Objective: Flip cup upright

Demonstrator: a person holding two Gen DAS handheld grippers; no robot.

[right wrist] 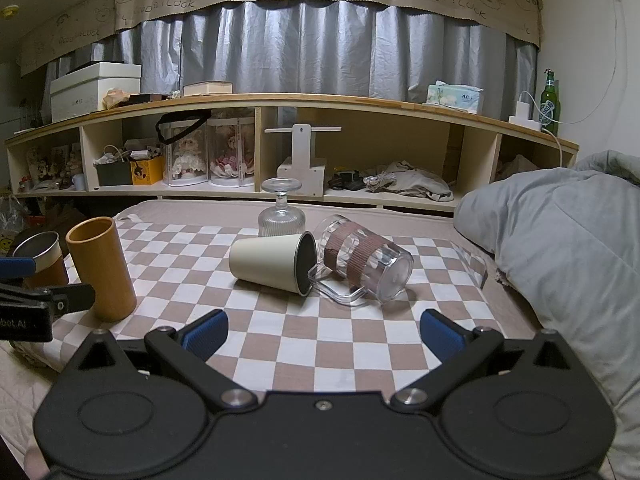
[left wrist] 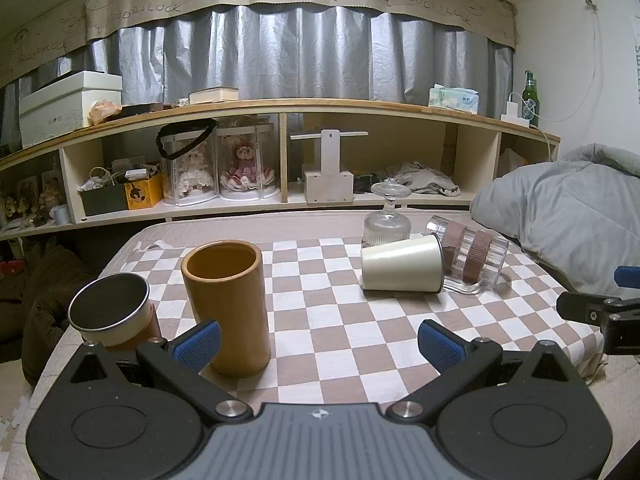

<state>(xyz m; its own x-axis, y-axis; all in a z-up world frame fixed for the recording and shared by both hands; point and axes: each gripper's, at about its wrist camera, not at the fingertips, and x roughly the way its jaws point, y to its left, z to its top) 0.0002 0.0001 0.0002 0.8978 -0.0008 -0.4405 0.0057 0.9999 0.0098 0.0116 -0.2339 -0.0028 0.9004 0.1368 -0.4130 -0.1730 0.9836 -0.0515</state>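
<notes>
While both tools hover low over the checkered cloth (right wrist: 320,344), neither grips anything: the left hand-held gripper (left wrist: 319,344) has its blue pads spread wide, the left pad just in front of the upright tan cylinder cup (left wrist: 228,304), and the right hand-held gripper (right wrist: 323,334) is likewise spread wide over bare cloth. Lying on its side near the cloth's centre is the cream cup (right wrist: 272,262), its dark mouth facing the clear glass mug (right wrist: 366,264), which also lies on its side and touches the cream cup's rim. Just behind these two stands an inverted stemmed glass (right wrist: 281,212), foot uppermost. Beside the tan cylinder, at the cloth's left edge, a metal-rimmed cup (left wrist: 110,312) stands upright. A grey duvet (right wrist: 560,240) borders the cloth on the right.
</notes>
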